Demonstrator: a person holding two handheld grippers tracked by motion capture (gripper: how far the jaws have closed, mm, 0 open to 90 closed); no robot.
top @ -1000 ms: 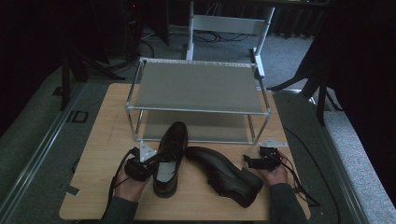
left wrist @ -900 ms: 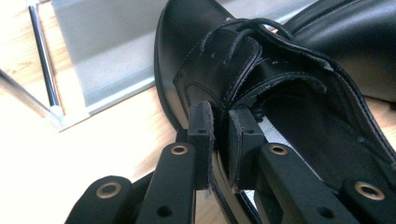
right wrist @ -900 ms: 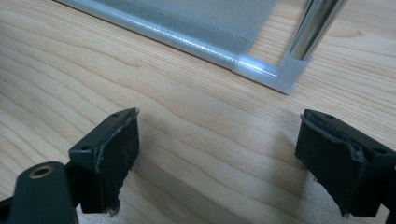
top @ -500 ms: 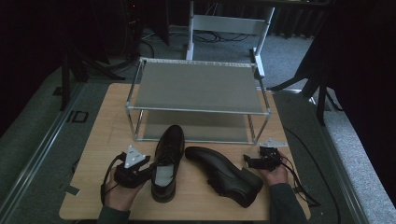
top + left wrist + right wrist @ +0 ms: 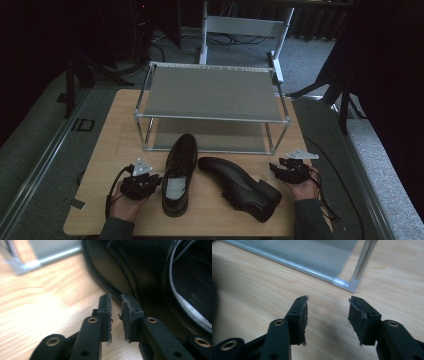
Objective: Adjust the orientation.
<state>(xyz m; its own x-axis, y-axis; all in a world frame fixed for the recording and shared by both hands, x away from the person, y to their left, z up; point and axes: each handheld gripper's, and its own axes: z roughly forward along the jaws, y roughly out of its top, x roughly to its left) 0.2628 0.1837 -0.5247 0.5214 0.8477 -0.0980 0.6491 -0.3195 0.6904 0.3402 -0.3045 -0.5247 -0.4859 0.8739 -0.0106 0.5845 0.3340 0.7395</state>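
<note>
On the wooden tabletop [image 5: 107, 150], the left tool [image 5: 115, 305], jaws narrowly apart, sits beside the upright black dress shoe [image 5: 178, 172], the right tool [image 5: 328, 311] spread wide near the angled shoe [image 5: 240, 186], the metal shoe rack [image 5: 212, 95] beyond.

We find no legible text, brand or number anywhere; the dim high view may hide small print on the shoes [image 5: 178, 172] or the shelf rack [image 5: 210, 95].

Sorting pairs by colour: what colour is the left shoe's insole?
Light grey insole inside a black shoe; high view shows it best.
</note>
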